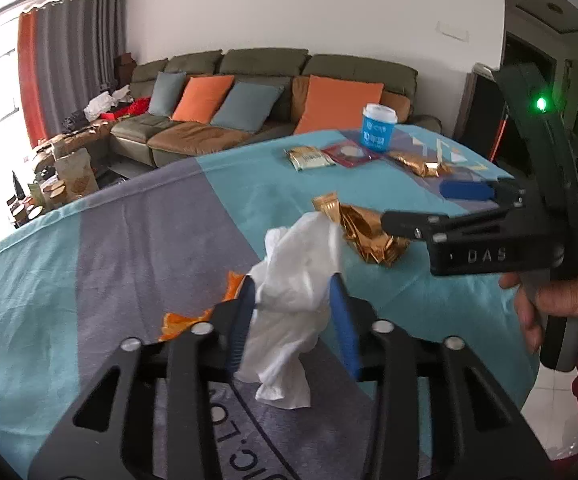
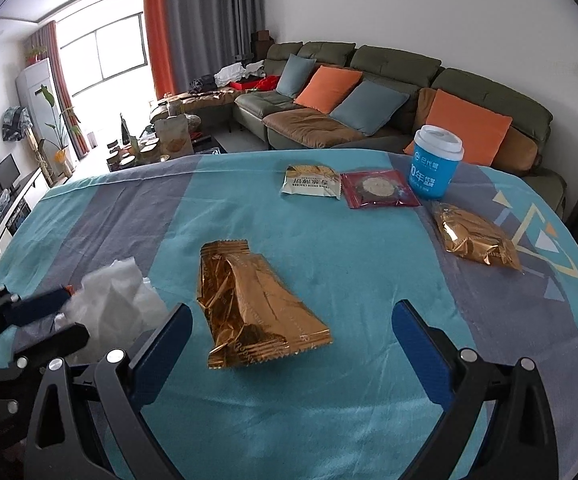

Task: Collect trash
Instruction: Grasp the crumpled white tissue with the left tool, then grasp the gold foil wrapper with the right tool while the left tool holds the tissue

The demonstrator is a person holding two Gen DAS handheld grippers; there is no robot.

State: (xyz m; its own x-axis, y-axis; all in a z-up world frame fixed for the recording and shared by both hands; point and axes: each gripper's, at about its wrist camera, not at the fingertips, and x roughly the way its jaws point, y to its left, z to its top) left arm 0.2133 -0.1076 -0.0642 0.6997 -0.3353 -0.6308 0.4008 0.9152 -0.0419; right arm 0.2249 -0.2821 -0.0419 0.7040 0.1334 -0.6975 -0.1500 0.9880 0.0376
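My left gripper (image 1: 293, 280) is shut on a crumpled white tissue (image 1: 289, 304) and holds it above the table; the tissue also shows in the right wrist view (image 2: 117, 300). My right gripper (image 2: 293, 312) is open, its blue pads either side of an empty gold wrapper (image 2: 249, 312) that lies flat on the cloth. In the left wrist view the right gripper (image 1: 429, 208) reaches in from the right over that gold wrapper (image 1: 365, 232). An orange peel scrap (image 1: 185, 320) lies under the left gripper.
A teal and grey cloth (image 2: 329, 248) covers the table. At the far side lie a white snack packet (image 2: 313, 184), a red packet (image 2: 381, 190), a second gold wrapper (image 2: 473, 240) and a blue cup (image 2: 435, 164). A sofa (image 2: 369, 92) stands behind.
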